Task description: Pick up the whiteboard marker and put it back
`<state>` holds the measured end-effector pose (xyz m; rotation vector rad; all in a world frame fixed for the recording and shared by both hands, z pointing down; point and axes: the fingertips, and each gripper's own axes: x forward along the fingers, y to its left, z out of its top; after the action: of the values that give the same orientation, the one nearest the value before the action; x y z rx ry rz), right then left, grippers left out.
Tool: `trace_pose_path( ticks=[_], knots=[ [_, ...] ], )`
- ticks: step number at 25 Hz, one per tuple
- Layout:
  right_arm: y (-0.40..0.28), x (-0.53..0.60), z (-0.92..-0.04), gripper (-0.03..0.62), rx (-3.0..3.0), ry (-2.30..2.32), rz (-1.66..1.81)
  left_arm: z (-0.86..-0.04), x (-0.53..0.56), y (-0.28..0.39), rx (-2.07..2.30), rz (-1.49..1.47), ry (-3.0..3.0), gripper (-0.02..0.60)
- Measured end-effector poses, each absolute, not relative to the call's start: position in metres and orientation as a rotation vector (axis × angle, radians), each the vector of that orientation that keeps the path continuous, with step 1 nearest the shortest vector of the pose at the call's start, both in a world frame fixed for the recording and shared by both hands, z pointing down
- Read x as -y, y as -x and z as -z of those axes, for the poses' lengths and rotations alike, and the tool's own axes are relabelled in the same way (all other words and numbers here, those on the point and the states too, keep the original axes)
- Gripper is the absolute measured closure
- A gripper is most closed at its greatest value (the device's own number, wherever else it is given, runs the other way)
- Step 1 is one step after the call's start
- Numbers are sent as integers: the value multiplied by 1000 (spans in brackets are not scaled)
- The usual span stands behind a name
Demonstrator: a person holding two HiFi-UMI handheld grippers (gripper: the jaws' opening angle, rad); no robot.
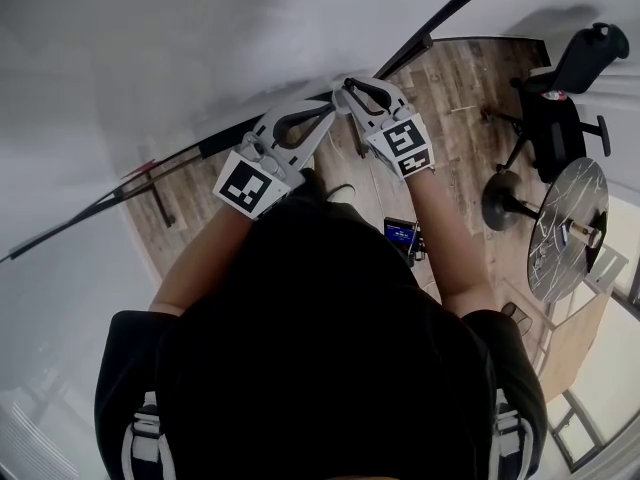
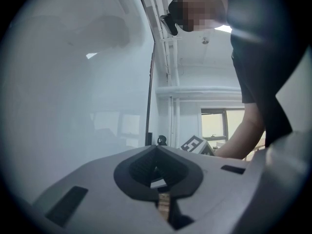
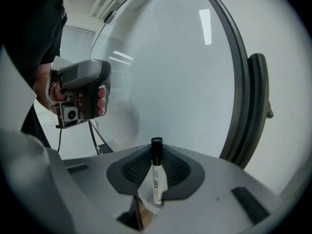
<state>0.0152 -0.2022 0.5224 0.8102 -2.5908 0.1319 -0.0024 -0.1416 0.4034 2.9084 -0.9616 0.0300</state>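
Fig.: R gripper [image 3: 155,155] clamped on marker [image 3: 156,175], facing whiteboard [image 3: 185,82].
Keep the grip firm and approach slow; release only once marker is seated. L gripper [image 2: 156,152] closed, empty.

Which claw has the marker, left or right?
The right claw: a white whiteboard marker with a black cap stands clamped between its jaws. The left claw is shut on nothing.

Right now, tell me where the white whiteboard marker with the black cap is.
In the right gripper view the white whiteboard marker stands upright, cap up, clamped in the right gripper at centre frame, the pale whiteboard behind it.
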Motion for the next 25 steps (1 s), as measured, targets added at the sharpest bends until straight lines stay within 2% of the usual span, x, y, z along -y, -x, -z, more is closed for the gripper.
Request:
trace_pose_path(
  ticks=[25],
  knots=[
    [-12,203,-584,531,2480,-716,-172,-405,143,7,1011,-42,-2871,578]
  ],
)
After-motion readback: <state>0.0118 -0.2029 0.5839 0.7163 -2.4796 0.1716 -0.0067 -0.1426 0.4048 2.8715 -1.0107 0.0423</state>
